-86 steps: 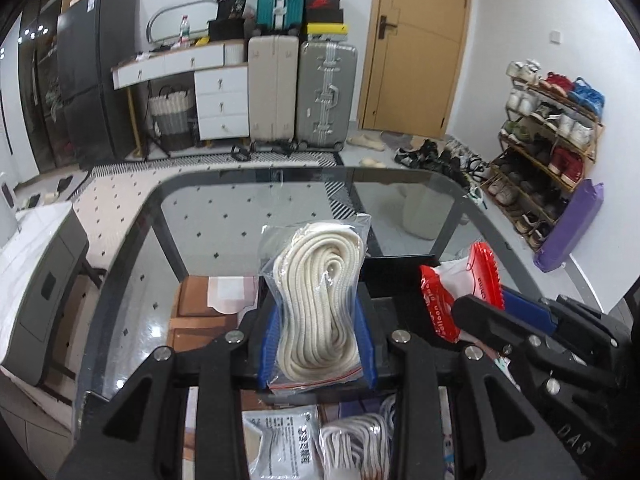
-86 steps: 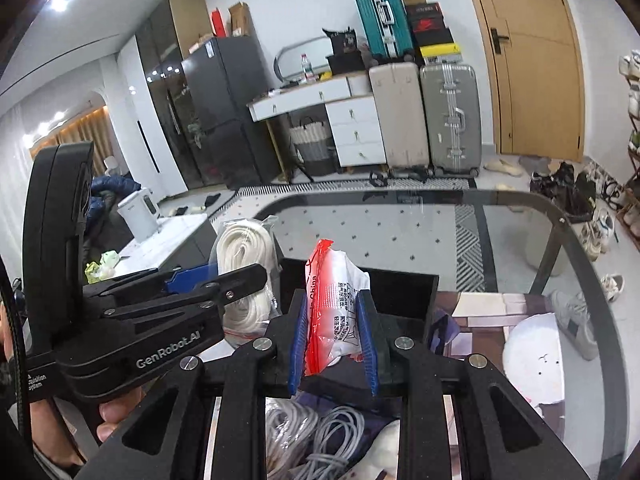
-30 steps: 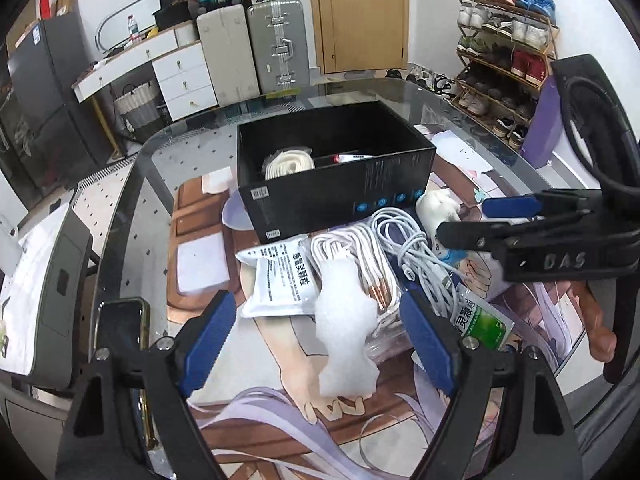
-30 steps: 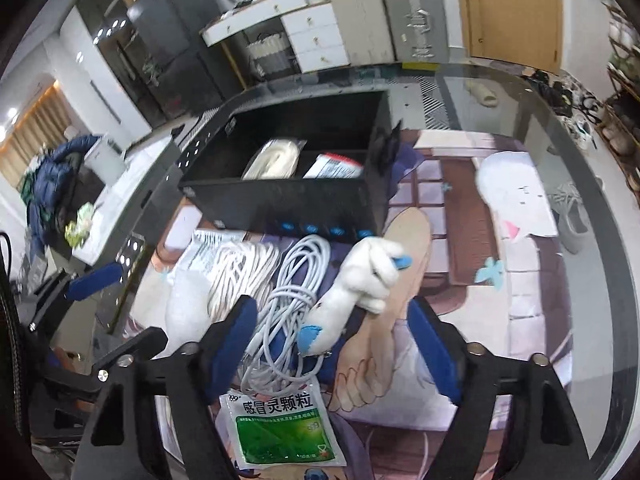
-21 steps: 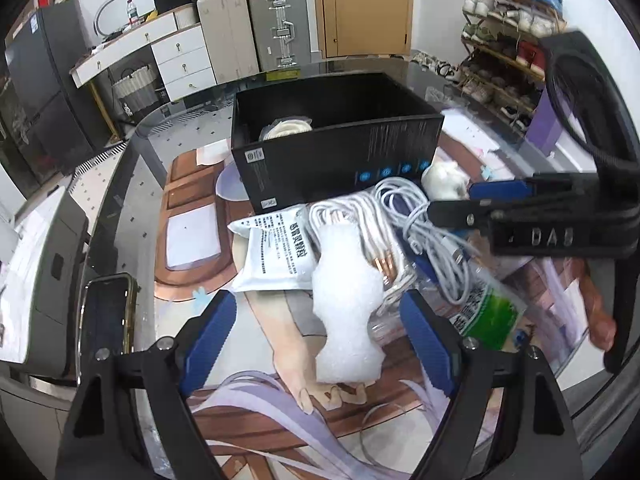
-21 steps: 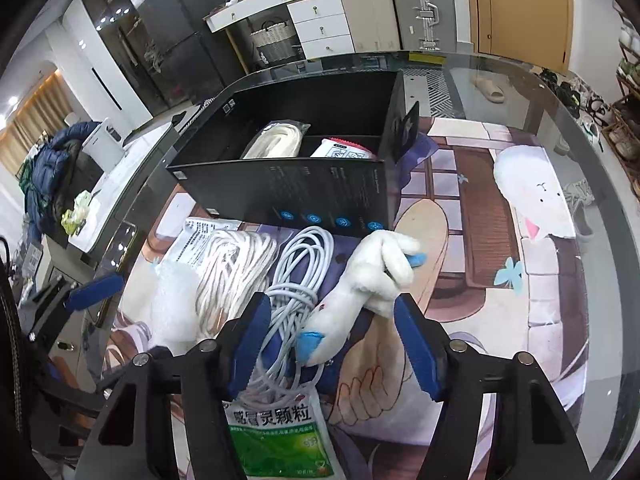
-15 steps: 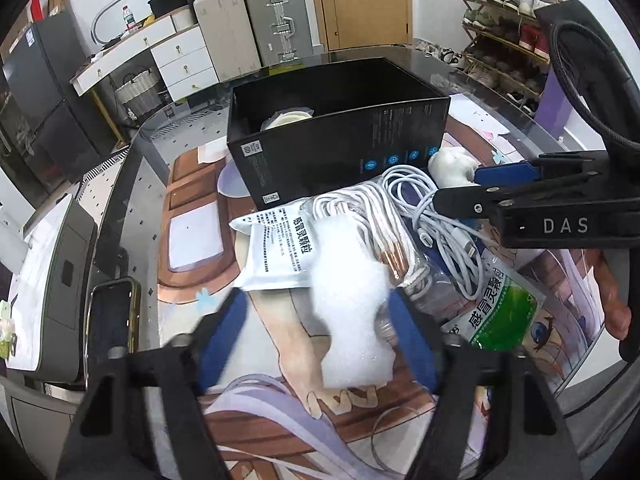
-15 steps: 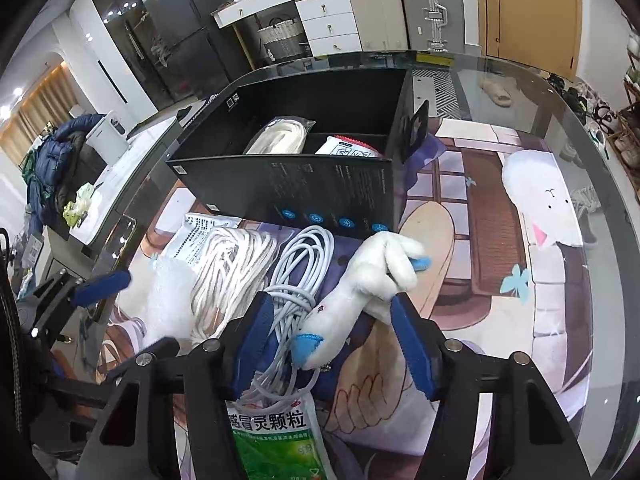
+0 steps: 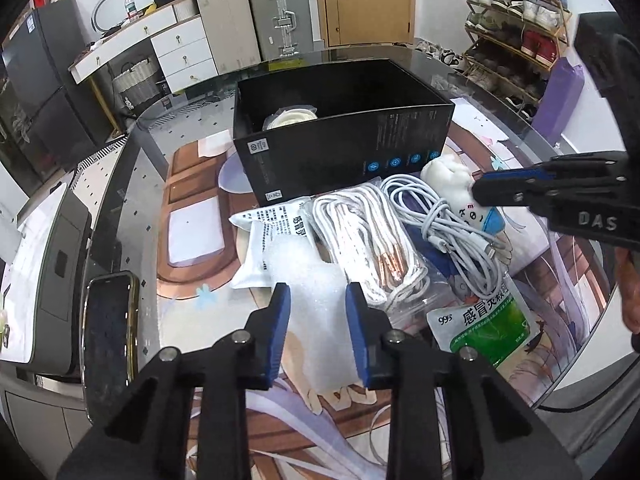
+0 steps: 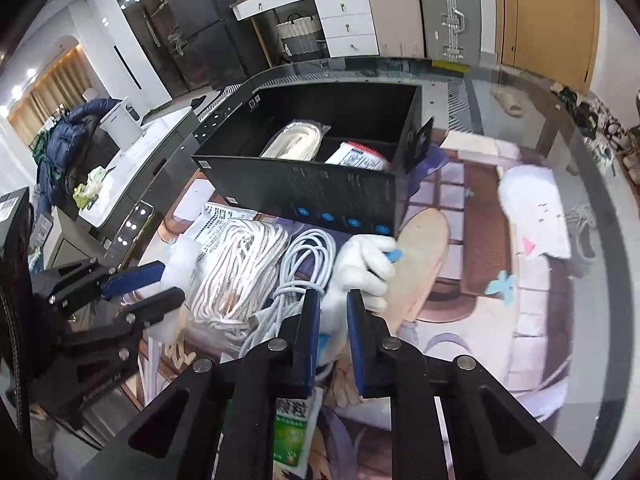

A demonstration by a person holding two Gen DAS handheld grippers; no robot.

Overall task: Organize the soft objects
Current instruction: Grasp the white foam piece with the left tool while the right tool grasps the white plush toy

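Observation:
A black box (image 9: 344,152) stands on the table and holds a bagged rope coil (image 10: 294,142) and a red-and-white packet (image 10: 356,158). In front of it lie a bagged white cord (image 9: 368,240), a white cable (image 9: 436,216) and a white packet (image 9: 268,236). My left gripper (image 9: 314,312) is shut on a white foam piece (image 9: 316,300). My right gripper (image 10: 333,320) is shut on a white plush toy (image 10: 360,268), which also shows in the left wrist view (image 9: 456,184).
A green medicine sachet (image 9: 484,320) lies near the front edge. A phone (image 9: 108,332) lies at the left on the glass table (image 10: 576,168). A printed mat (image 10: 500,280) covers the middle. Suitcases, drawers and a shoe rack stand behind.
Both grippers have closed from wide open: the left onto the foam piece, the right onto the plush toy. Earlier still, the rope coil and red packet went into the box.

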